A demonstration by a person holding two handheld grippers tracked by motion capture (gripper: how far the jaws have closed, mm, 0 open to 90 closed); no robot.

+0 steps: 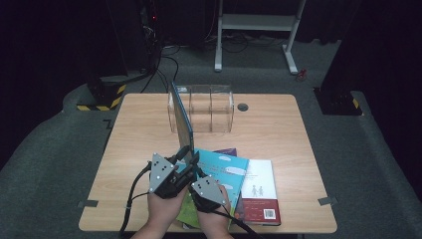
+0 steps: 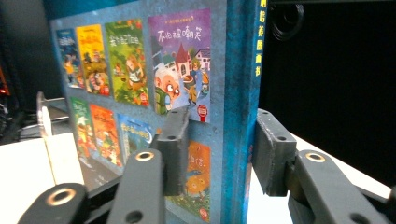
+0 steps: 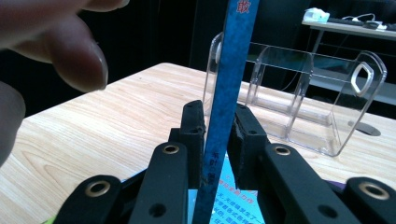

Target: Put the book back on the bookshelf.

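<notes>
High view showed a thin blue picture book [image 1: 182, 117] standing on edge near the middle of the bench [image 1: 278, 124], its far end beside the left end of a clear plastic rack [image 1: 209, 112] toward the back edge. Left of it, the left hand-held gripper [image 1: 185, 160] had its jaws either side of the book's near end; in the left gripper view the left pad lay on the cover [image 2: 130, 93] while the right pad stood just off the spine, so it looked not quite clamped. Just to the right, the right hand-held gripper [image 1: 196, 167] gripped the same near edge, its narrow jaws close on both faces in the right gripper view [image 3: 229, 102]. Farther right, other books [image 1: 259, 191] lay flat by the front edge. Judged by its look, the book was light, stiff across the boards yet glossy and liable to slip or tip; a low hold near the spine would serve best.
</notes>
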